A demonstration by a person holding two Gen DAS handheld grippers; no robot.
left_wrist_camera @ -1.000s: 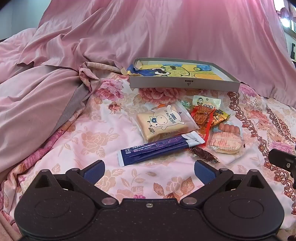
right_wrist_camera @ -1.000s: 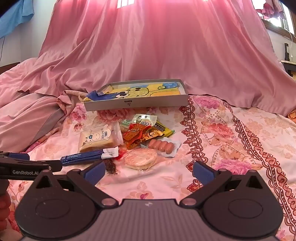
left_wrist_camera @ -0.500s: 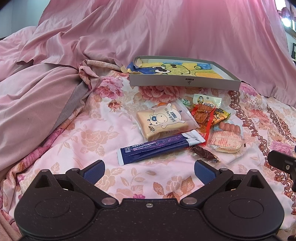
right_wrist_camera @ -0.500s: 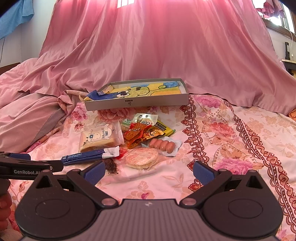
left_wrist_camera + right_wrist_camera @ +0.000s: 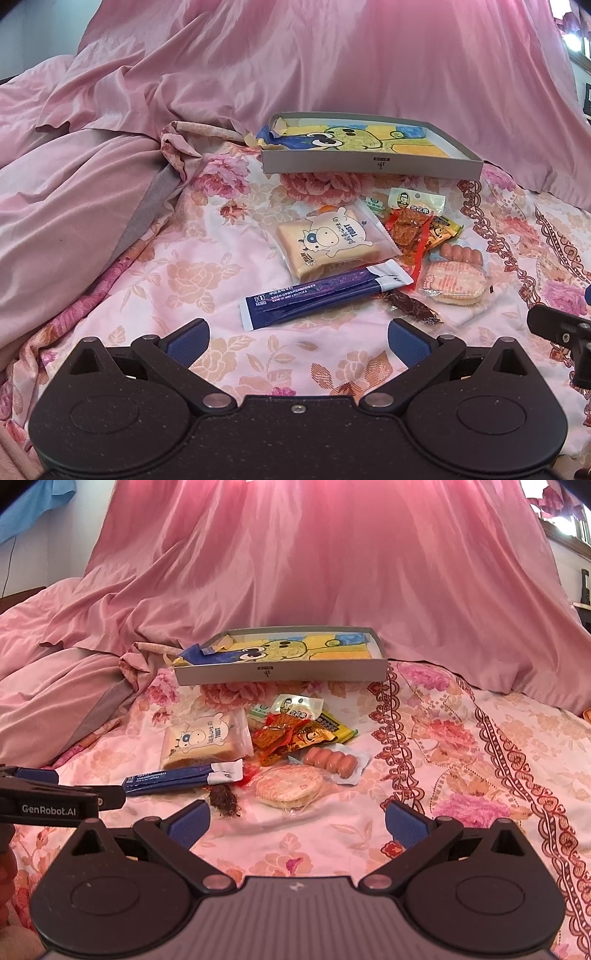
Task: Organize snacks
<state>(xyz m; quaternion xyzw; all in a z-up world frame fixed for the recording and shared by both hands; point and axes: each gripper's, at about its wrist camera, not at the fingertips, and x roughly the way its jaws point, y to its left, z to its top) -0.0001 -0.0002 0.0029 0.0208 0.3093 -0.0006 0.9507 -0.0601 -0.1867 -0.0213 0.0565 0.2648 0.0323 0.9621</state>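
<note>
A pile of snacks lies on the floral bedspread: a blue stick pack [image 5: 321, 295] [image 5: 184, 777], a toast packet [image 5: 328, 243] [image 5: 203, 738], a round rice cracker [image 5: 452, 284] [image 5: 288, 786], small sausages [image 5: 461, 254] [image 5: 330, 760], red and yellow spicy packets [image 5: 410, 232] [image 5: 291, 734] and a dark brown strip [image 5: 413, 308] [image 5: 223, 799]. Behind them sits a shallow grey box [image 5: 369, 166] [image 5: 280, 672] lined with a cartoon picture. My left gripper [image 5: 297, 339] is open, just short of the blue stick pack. My right gripper [image 5: 295, 821] is open too, in front of the rice cracker, holding nothing.
Pink satin cloth [image 5: 92, 166] is heaped on the left and draped behind the box. Bare bedspread [image 5: 480, 757] stretches to the right of the snacks. The left gripper's side shows in the right wrist view at the left edge, with a hand below it.
Both views have tilted down a little, so the snacks and box sit slightly higher in frame. Both grippers stay open and no snack has moved.
</note>
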